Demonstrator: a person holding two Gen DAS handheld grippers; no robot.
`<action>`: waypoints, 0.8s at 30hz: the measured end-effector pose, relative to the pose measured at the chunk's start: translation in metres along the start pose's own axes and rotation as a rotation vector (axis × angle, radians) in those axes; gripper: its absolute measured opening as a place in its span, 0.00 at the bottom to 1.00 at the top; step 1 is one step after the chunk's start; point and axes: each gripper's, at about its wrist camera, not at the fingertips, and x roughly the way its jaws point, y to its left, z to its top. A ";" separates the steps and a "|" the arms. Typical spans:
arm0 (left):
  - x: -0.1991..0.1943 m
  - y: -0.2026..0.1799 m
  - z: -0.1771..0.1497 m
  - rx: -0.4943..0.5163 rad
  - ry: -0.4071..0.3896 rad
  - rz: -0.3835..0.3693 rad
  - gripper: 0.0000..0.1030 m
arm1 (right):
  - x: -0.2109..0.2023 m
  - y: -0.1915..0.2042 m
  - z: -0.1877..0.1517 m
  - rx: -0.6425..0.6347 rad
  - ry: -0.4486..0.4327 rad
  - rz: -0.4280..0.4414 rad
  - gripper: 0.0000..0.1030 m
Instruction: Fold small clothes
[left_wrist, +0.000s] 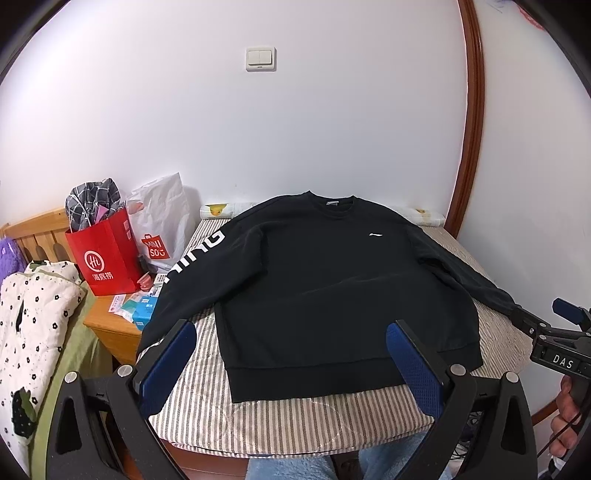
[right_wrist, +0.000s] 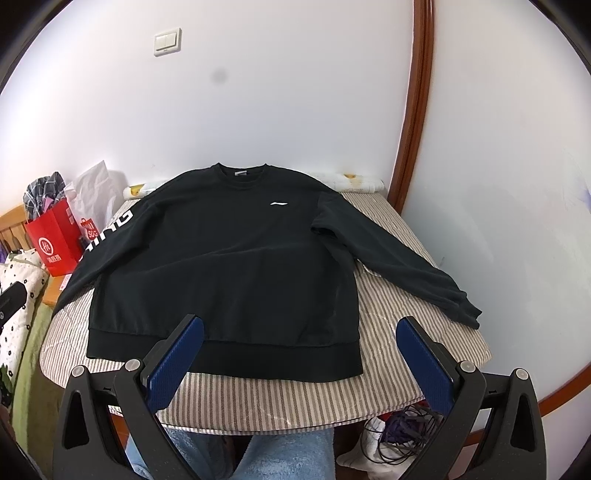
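- Left gripper (left_wrist: 291, 363): blue pads spread wide, holding nothing, poised above the near edge of the table, facing the sweatshirt's hem.
- Right gripper (right_wrist: 301, 360): jaws likewise wide apart and empty, hovering just short of the hem's right half; in the left wrist view it appears at the frame's right edge, close to the cuff of the right sleeve (right_wrist: 402, 266).
- Black sweatshirt (left_wrist: 325, 280): laid flat, front up, on the striped table cover (left_wrist: 280, 417); hem toward the person, collar toward the wall. Folding has seemingly not begun.
- Right sleeve: stretched diagonally across the cover, cuff near the table's right edge. Left sleeve (left_wrist: 177, 284), with white lettering, runs off the left edge and hangs partly over the side.
- Suggested technique: each gripper should pinch one sleeve near its cuff, taking a single layer, then carry it inward across the chest so both lie within the body's outline before the hem is lifted toward the collar.
- Caution: the overhanging left sleeve may drag the garment sideways; lift it clear first.
- Beyond the left edge: a red paper bag (left_wrist: 105, 258) and a white shopping bag (left_wrist: 162, 225), well outside the fold.
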 end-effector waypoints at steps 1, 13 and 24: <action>0.000 0.000 0.000 0.001 0.001 0.000 1.00 | 0.000 0.000 0.000 0.000 0.000 0.000 0.99; 0.000 0.005 -0.004 -0.007 0.003 0.007 1.00 | -0.001 -0.001 -0.001 -0.004 0.002 -0.009 0.99; -0.002 0.007 -0.001 -0.015 -0.001 0.003 1.00 | -0.005 0.000 -0.002 -0.027 -0.005 -0.018 0.99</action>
